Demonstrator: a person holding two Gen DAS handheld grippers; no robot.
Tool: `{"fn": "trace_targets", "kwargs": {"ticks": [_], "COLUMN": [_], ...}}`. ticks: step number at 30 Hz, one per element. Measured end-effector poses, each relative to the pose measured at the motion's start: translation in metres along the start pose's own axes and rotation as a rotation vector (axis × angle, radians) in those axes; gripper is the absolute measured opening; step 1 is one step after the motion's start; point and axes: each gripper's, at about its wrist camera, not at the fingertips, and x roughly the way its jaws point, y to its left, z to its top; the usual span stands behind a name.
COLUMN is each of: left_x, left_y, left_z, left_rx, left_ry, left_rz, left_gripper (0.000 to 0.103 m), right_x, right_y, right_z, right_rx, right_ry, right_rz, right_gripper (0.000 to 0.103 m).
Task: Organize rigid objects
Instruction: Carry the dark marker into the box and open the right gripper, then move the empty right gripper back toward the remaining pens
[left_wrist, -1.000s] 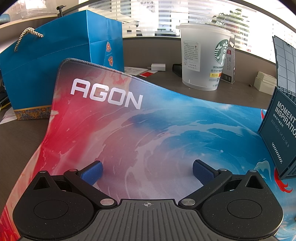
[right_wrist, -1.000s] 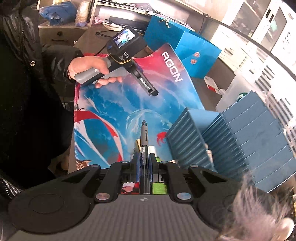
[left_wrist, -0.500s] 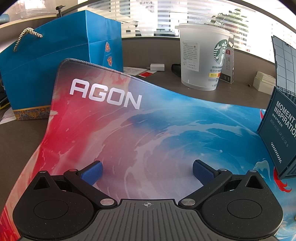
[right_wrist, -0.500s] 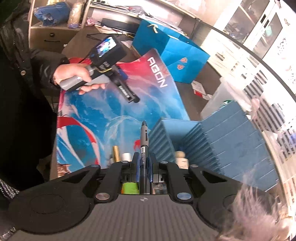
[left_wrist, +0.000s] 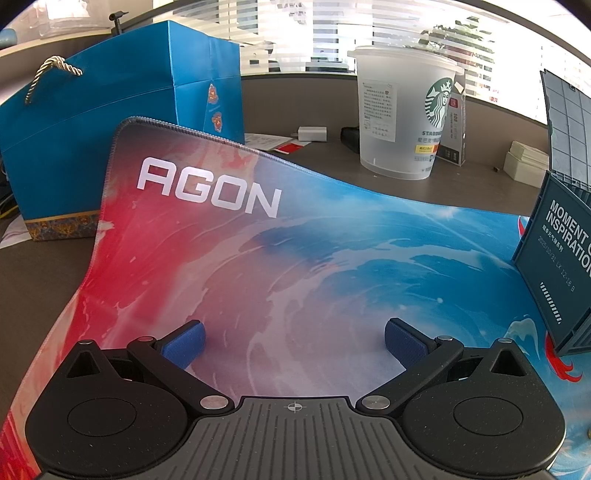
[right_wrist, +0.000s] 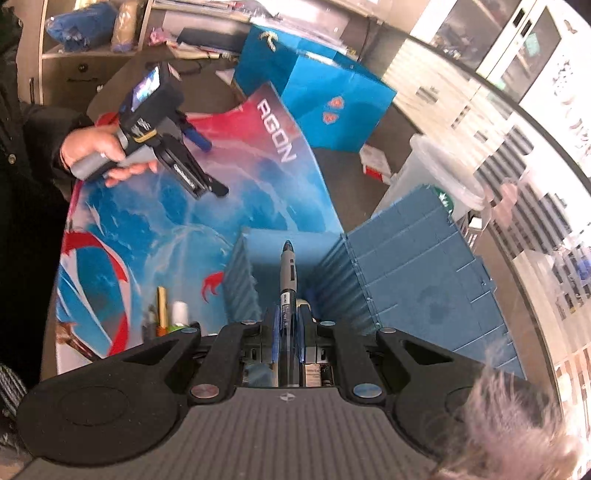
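The right gripper (right_wrist: 287, 334) is clamped on a pen (right_wrist: 287, 291), its 2 blue pads pressed together against the barrel so the pen juts straight out ahead along the fingers, tip forward. That lengthwise hold looks chosen to let the pen be dropped point-first into the blue crate (right_wrist: 417, 269), the landmark here: the pen's tip hangs directly over the crate's open interior, between its ribbed side walls, with the hinged lid standing open on the far side. Several small items (right_wrist: 170, 314), among them a gold stick and a white-capped piece, lie on the mat (right_wrist: 155, 229) just beside the crate's near wall, probably waiting their turn. The left gripper (left_wrist: 293, 341) is well apart from the crate, low over the mat with its jaws spread wide and nothing between them; a hand (right_wrist: 99, 155) holds it there, likely parked clear of the drop. A frosted plastic cup (left_wrist: 402, 110) stands behind the crate on the desk, and a blue gift bag (left_wrist: 110, 140) sits far from it, past the mat's curled edge.
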Motion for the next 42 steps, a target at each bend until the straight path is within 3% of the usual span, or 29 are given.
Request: {"fn": "trace_targets", "kwargs": {"ticks": [24,37,42], "left_x": [0.0,0.0,0.0], "left_y": [0.0,0.0,0.0], "left_z": [0.0,0.0,0.0], "left_rx": [-0.001,-0.001,-0.001], "left_ry": [0.0,0.0,0.0], "left_rz": [0.002,0.002,0.003], "left_gripper": [0.103,0.103,0.103], "right_x": [0.061,0.06,0.039], "right_y": [-0.035,-0.036,-0.03], "right_z": [-0.019,-0.023,-0.021], "right_rx": [0.037,0.092,0.102], "right_ry": [0.096,0.067,0.006], "right_rz": [0.179,0.146,0.092], "right_gripper": [0.009,0.012,0.021]}}
